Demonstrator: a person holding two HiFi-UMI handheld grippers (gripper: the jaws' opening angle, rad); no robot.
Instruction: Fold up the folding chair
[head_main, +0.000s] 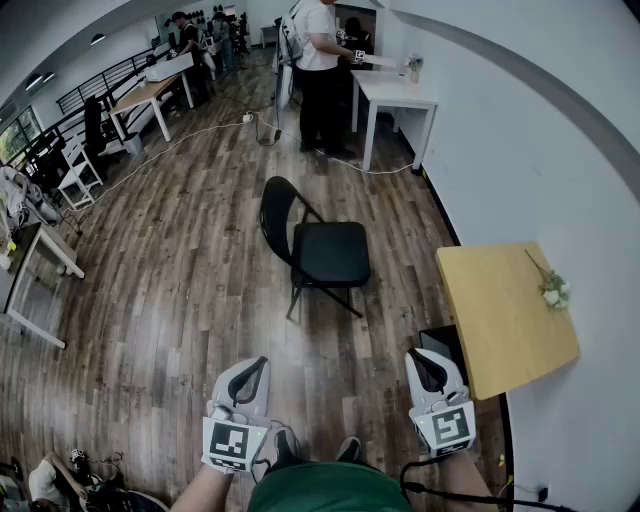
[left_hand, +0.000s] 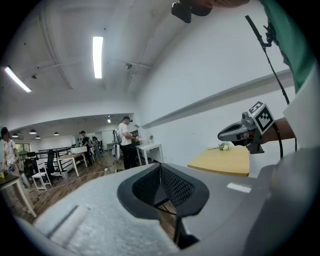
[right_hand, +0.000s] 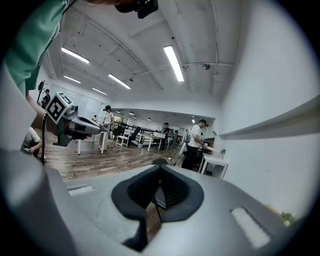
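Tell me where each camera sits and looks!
Head view: on the person's head, looking steeply down at the folding chair and floor; left tool, right tool and green shirt show.
Left gripper view: on the left tool, looking forward along its shut jaws; right tool shows.
Right gripper view: on the right tool, looking forward along its shut jaws; left tool shows.
Shared: all three show the person in white.

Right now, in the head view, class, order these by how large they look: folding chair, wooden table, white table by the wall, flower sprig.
1. wooden table, though it is nearest the camera
2. folding chair
3. white table, farther off
4. flower sprig
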